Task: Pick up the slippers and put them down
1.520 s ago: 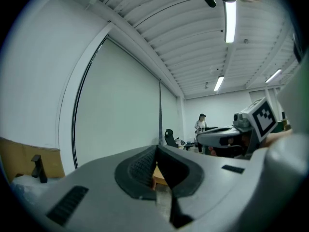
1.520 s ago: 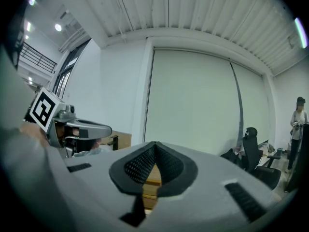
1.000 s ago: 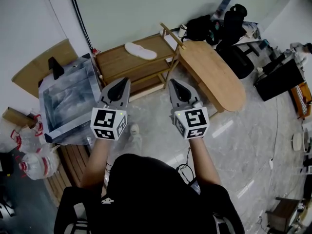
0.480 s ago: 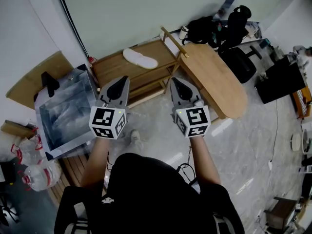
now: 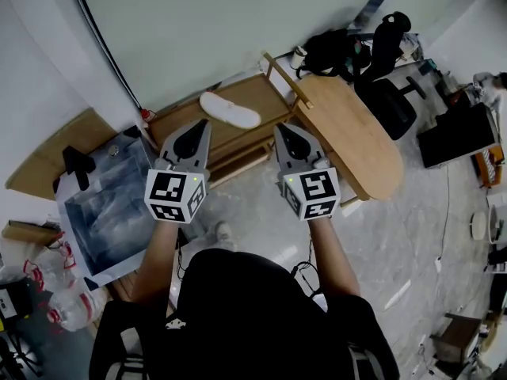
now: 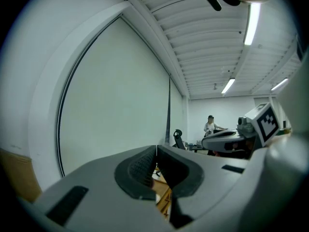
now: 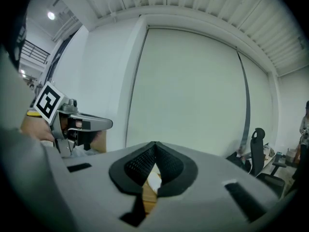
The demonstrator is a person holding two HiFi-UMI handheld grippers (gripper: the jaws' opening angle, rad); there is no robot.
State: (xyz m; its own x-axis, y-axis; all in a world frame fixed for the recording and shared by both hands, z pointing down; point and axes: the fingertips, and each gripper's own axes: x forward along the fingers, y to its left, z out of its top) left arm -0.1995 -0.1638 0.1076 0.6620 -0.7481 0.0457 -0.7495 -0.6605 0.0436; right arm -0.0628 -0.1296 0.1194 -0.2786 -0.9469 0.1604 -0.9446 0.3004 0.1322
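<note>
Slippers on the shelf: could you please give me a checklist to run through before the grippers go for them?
1. Slippers in sight: ok, white, lying on top of the wooden shelf.
2. Left gripper empty: ok, jaws together with nothing between them.
3. Right gripper empty: ok, jaws together with nothing held.
4. Jaws open for a grasp: not ok, both are shut.
5. Grippers at the slippers: not ok, neither touches them.
6. Two separate slippers to grasp: cannot tell, the head view shows one white shape.
</note>
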